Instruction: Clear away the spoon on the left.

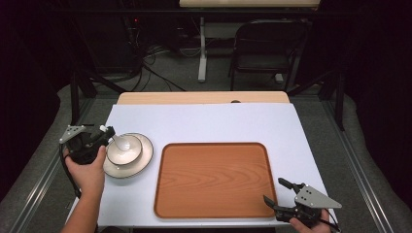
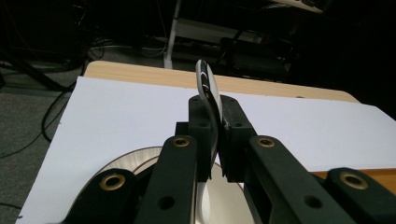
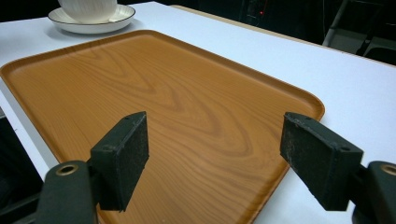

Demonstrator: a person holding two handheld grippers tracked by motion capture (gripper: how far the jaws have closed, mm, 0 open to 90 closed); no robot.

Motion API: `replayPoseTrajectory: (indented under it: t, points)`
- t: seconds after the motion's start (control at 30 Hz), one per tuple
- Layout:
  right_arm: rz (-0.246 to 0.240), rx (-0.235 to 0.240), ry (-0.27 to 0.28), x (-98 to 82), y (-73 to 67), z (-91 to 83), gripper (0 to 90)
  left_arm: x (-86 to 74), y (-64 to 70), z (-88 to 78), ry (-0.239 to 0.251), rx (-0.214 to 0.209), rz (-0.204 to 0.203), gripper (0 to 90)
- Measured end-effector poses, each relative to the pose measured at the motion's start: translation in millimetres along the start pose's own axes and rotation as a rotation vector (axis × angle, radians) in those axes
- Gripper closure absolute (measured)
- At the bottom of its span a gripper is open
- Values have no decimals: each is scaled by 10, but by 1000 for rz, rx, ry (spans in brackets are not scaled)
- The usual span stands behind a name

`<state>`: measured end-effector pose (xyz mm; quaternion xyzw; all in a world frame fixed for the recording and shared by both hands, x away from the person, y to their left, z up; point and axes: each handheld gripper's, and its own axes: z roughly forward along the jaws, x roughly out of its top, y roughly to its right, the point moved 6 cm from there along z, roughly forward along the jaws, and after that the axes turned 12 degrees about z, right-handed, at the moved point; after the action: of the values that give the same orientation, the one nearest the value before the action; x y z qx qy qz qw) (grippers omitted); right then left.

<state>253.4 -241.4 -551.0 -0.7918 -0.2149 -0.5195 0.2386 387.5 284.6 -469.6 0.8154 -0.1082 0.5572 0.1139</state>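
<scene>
Tray (image 1: 214, 179) lies bare with open table at twelve o'clock, right gripper (image 1: 277, 191) gaping at five o'clock, left gripper (image 1: 108, 134) clamping a spoon (image 1: 119, 142) over bowl (image 1: 127, 151) on plate (image 1: 143, 158).

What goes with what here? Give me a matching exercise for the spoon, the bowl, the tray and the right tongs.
Things:
1. spoon
2. bowl
3. tray
4. right tongs

States:
A. open, by the tray's near right corner
B. bare wood, mid-table
C. pinched in the left tongs
D. sitting on the plate

Pairs: 1-C, 2-D, 3-B, 4-A
</scene>
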Motion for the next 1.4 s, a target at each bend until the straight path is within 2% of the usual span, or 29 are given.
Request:
replayPoseTrajectory:
  t: [0.33, 0.5, 0.77, 0.8, 0.87, 1.23, 1.27, 1.37, 1.4]
  points:
    - [3, -2, -1, -2, 11, 1, 232, 148, 202, -52, -3, -57, 46, 851]
    - [3, -2, -1, -3, 9, -1, 232, 213, 339, -74, -9, -103, 72, 851]
    - [3, -1, -1, -1, 5, 1, 231, 283, 626, -83, -48, -204, 138, 851]
    - [2, -1, -1, -1, 5, 2, 231, 283, 626, -83, -48, -204, 138, 851]
    - [2, -1, -1, 0, 4, 2, 231, 306, 733, -89, -60, -242, 155, 851]
    - [2, 1, 0, 1, 1, 3, 232, 326, 1193, -34, -128, -388, 240, 851]
    - [2, 1, 0, 1, 1, 3, 232, 326, 1193, -34, -128, -388, 240, 851]
    - [-1, 1, 1, 2, 2, 3, 232, 318, 1354, -1, -156, -436, 269, 851]
    - [-2, 1, 1, 2, 1, 3, 232, 318, 1354, -1, -156, -436, 269, 851]
